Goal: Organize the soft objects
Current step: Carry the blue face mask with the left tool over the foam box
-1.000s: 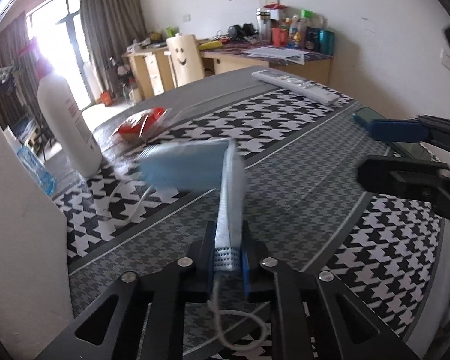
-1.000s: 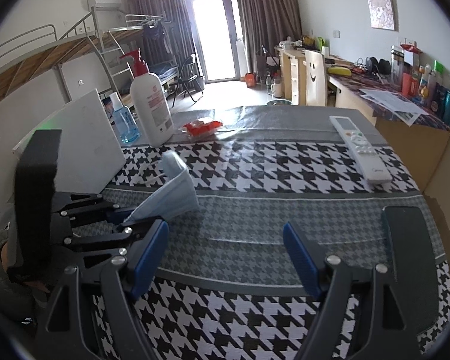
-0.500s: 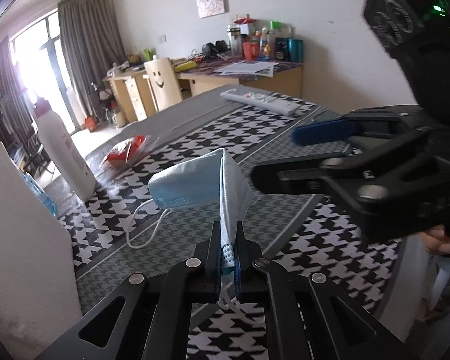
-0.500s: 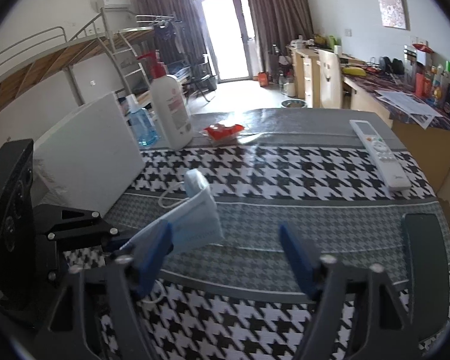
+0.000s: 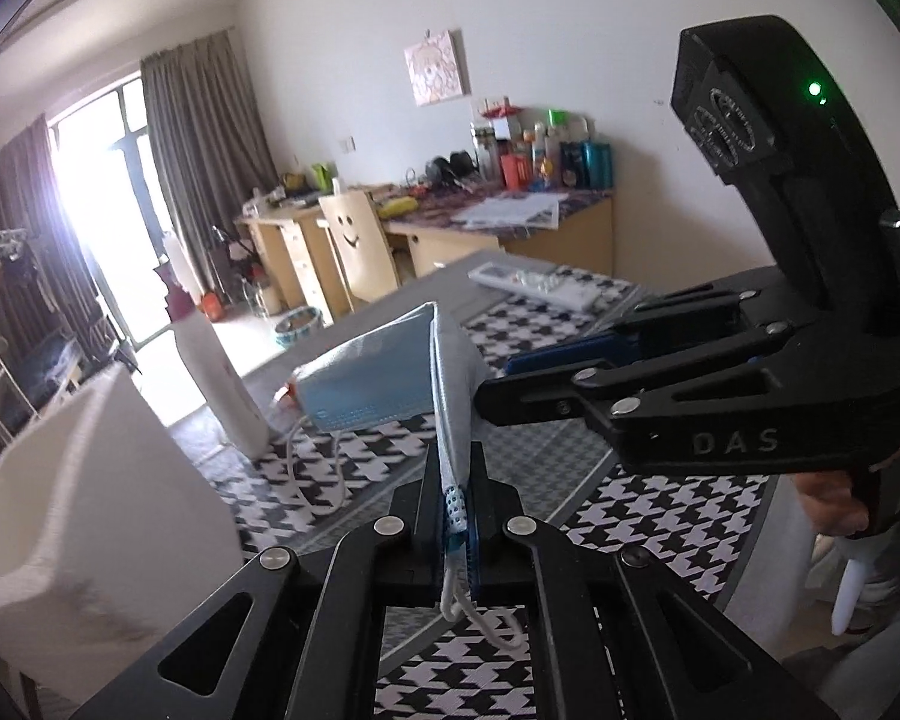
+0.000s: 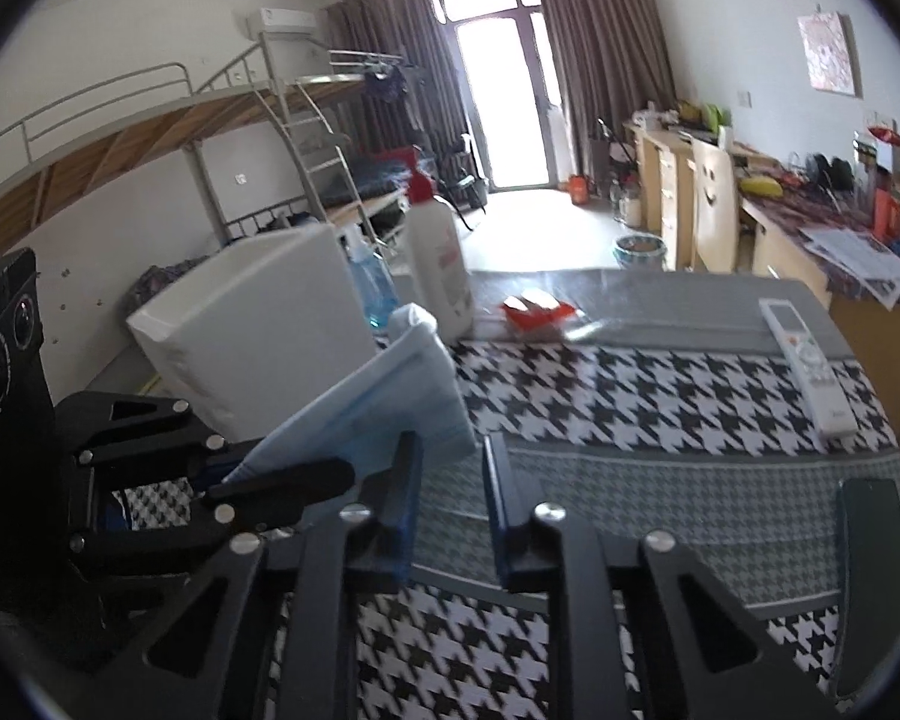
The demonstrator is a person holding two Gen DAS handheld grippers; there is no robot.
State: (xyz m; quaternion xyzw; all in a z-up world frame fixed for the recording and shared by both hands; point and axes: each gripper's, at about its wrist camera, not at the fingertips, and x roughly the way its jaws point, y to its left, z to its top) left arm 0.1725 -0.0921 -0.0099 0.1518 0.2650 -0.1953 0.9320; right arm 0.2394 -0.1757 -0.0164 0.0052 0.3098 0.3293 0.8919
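Two tongs meet at one pale blue pleated fabric face mask (image 5: 384,378), lifted above the houndstooth-covered desk (image 6: 660,396). To fold it well, the right tongs (image 6: 447,504) should pinch the free edge squarely while the left tongs (image 5: 453,510) keep tension. Left tongs are clamped on the mask's end; right tongs are closing, a gap remaining, nothing gripped yet
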